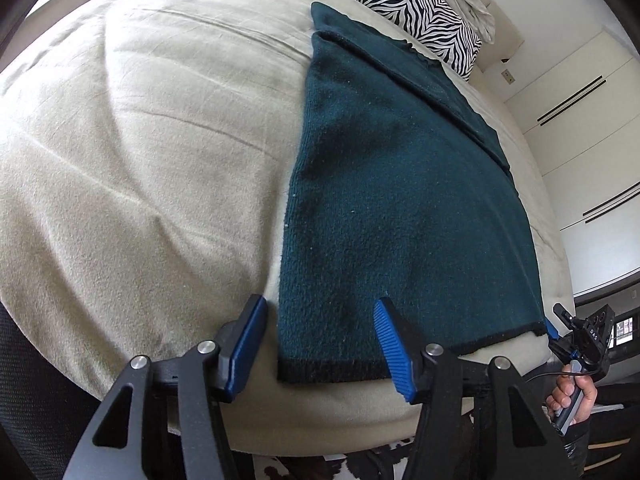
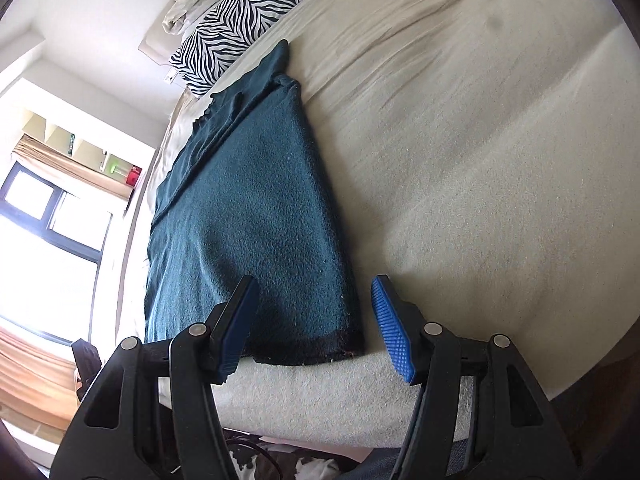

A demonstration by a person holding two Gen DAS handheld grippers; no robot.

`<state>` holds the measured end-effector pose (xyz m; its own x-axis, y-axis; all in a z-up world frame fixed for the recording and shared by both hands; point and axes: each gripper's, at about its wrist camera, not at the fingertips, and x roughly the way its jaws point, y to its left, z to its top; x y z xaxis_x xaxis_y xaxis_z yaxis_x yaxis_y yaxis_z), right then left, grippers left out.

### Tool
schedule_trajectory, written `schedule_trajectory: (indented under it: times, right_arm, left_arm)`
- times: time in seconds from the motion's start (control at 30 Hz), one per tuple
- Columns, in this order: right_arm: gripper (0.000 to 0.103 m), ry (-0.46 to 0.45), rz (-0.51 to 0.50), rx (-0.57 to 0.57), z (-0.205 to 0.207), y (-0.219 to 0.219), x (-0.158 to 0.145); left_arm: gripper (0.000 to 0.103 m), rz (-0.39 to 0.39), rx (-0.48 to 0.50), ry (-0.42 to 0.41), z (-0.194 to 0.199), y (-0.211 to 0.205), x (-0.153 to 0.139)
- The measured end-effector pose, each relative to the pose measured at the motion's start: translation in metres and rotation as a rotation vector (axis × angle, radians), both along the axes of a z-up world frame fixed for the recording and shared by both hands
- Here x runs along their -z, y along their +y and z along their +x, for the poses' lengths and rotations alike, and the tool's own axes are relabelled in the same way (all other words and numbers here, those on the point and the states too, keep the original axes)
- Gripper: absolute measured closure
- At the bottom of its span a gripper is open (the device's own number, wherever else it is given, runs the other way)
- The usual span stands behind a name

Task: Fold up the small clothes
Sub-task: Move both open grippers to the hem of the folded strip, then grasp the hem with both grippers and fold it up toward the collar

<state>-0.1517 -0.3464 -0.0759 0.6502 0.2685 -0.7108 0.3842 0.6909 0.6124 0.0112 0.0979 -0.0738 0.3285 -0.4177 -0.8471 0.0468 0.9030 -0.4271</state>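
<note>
Between the spread fingers of the left gripper [image 1: 320, 344] sits one near hem corner of the dark teal sweater [image 1: 400, 200], lying flat on the cream bed cover [image 1: 140, 140]. Right gripper [image 2: 316, 330], jaws wide and holding nothing, brackets the opposite hem corner. Beyond both sets of fingertips, a zebra pillow [image 1: 416, 8] at the far end.

Daylight flooded in from the window [image 2: 44, 248], which was blown out to white glare. The bed [image 1: 140, 140] was evenly lit with soft shadows in its creases. Both fisheye views bowed strongly at dark vignetted corners; focus stayed sharp.
</note>
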Motion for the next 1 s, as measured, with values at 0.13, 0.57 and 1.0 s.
schedule_trajectory:
  times: [0.13, 0.57, 1.0]
  right_arm:
    - [0.047, 0.020, 0.012, -0.014, 0.003, 0.003, 0.000]
    - [0.096, 0.066, 0.063, 0.013, -0.008, -0.008, 0.012]
    - [0.096, -0.112, 0.213, -0.063, 0.008, 0.004, -0.032]
  left_arm:
    - [0.088, 0.012, -0.030, 0.017, 0.001, 0.006, 0.004]
    - [0.096, -0.113, -0.059, 0.027, -0.004, 0.024, -0.005]
    - [0.097, -0.461, -0.166, -0.070, 0.006, 0.064, -0.059]
